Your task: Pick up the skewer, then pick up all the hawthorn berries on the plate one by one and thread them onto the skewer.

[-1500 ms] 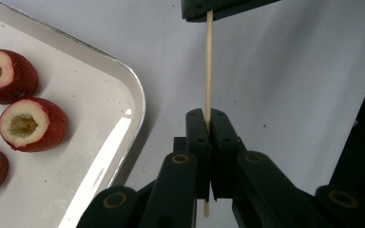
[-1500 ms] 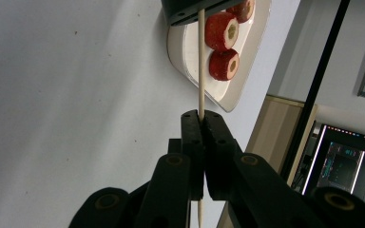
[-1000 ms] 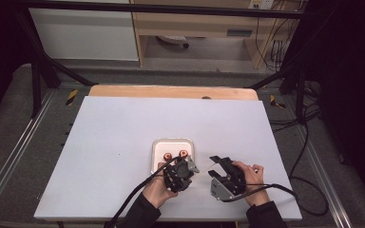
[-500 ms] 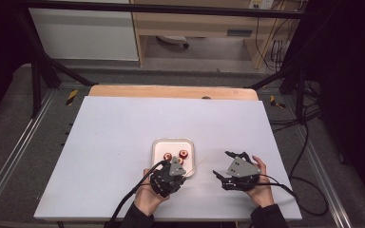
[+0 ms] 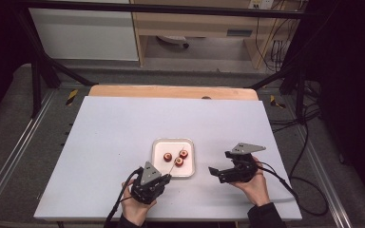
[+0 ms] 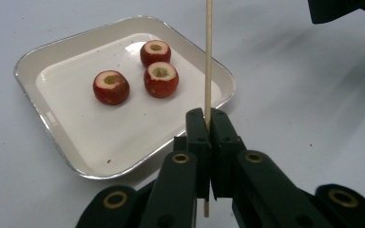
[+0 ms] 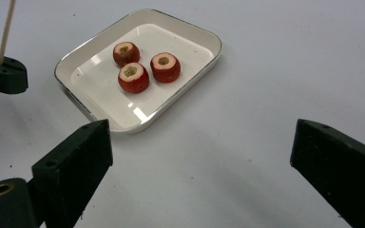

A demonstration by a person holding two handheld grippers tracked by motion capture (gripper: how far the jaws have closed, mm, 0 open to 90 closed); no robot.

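Left black two-jaw gripper (image 5: 167, 177) near table's front edge, jaws clamped tight on thin wooden skewer (image 6: 208, 61). Right black two-jaw gripper (image 5: 221, 163) toward front right corner, jaws just opening, wide, nothing between them.

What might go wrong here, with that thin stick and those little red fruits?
The skewer is clamped near its lower end by the left gripper, so its long free part might bend or snap when pushed. The three cored fruits sit loose in the tray and may roll away. The right gripper is open, steadying nothing.
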